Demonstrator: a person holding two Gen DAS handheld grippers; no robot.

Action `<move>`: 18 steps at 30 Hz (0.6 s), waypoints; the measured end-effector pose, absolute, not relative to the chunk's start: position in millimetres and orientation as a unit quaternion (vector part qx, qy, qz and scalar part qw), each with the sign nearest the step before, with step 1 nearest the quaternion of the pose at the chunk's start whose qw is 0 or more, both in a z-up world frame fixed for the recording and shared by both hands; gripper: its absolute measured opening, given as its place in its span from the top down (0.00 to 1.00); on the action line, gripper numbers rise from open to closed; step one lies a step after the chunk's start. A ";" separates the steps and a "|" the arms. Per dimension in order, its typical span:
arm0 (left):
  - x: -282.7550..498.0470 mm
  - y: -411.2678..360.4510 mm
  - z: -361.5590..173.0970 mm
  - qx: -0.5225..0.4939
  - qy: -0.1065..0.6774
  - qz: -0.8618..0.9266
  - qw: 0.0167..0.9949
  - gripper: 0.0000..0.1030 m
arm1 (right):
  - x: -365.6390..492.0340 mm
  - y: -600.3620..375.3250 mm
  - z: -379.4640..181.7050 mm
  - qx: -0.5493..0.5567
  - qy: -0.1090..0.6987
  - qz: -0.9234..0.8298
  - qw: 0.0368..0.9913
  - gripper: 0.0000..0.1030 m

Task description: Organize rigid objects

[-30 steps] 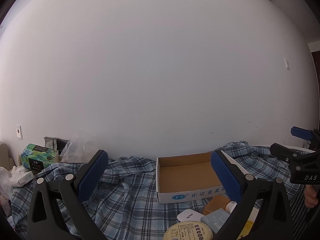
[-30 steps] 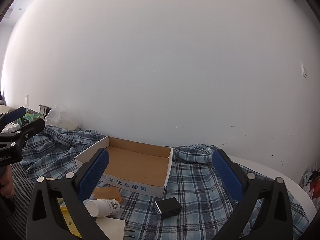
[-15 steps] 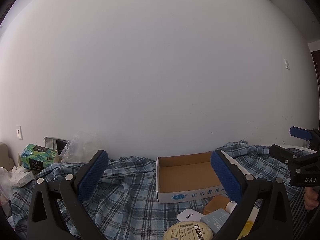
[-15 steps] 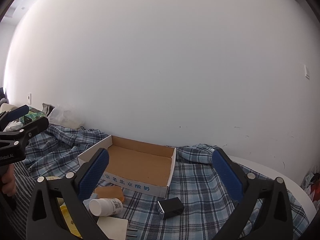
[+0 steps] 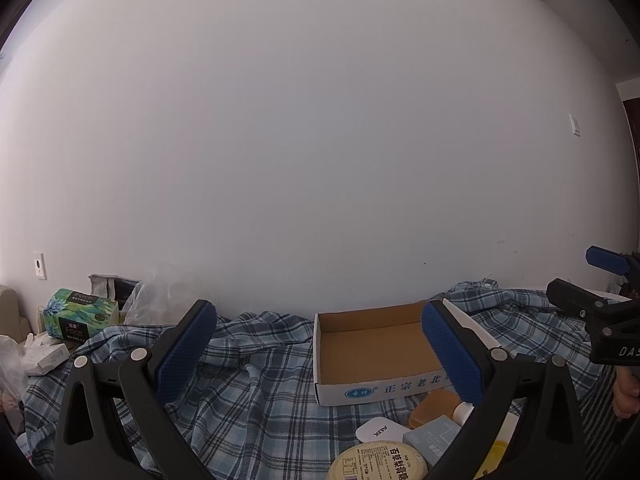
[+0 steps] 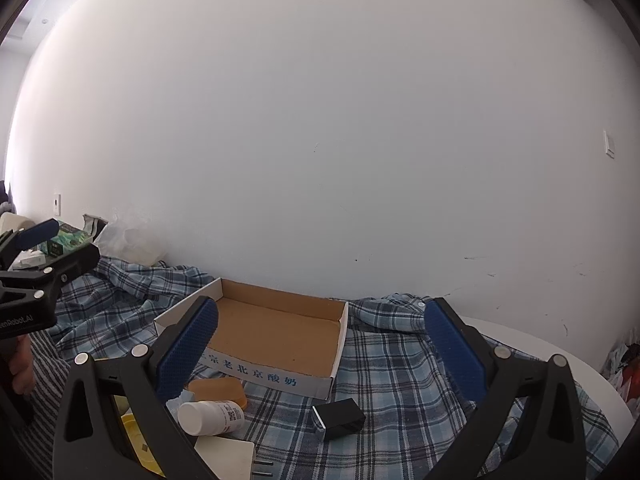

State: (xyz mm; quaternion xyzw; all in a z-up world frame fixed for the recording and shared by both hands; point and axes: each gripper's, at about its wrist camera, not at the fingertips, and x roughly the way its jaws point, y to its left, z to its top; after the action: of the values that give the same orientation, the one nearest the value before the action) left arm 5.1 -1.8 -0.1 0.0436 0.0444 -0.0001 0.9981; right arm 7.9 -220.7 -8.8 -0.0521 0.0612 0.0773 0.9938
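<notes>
The left gripper (image 5: 320, 354) has its jaws spread wide with nothing between them, held above a blue plaid cloth (image 5: 248, 392). Left of its left jaw, against the wall, stand a green tissue pack (image 5: 80, 314) and a clear plastic bag (image 5: 160, 300). Between the jaws and beyond them lies the open cardboard box (image 5: 376, 344), empty, its far end partly hidden by the right jaw. Below the right jaw cluster a round yellow-lidded tin (image 5: 380, 462), a white AUX remote (image 5: 378, 430), a grey carton (image 5: 434, 438) and a tan case (image 5: 438, 404).

The right gripper (image 6: 320, 354) also has its jaws spread wide and empty. Under its left jaw lie the same tan case (image 6: 218, 390) and a white pill bottle (image 6: 210, 416) on its side; a white plug adapter (image 6: 228, 456) lies nearer the camera. Between the jaws sits the box (image 6: 276, 336), with a small black box (image 6: 340, 416) just in front of its near corner. Right of the right jaw, the white bench (image 6: 560, 356) shows bare beyond the cloth.
</notes>
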 end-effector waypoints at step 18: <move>0.1 -0.9 -0.7 0.043 0.041 -0.007 0.998 0.00 | 6.9 -217.9 -9.7 -0.057 0.063 0.084 0.993 0.00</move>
State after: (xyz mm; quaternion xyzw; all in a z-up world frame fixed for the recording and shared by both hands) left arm 0.1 -0.9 -0.7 0.0433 0.0410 -0.0072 0.9982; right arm 6.9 -217.9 -9.7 -0.0566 0.0629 0.0839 0.9929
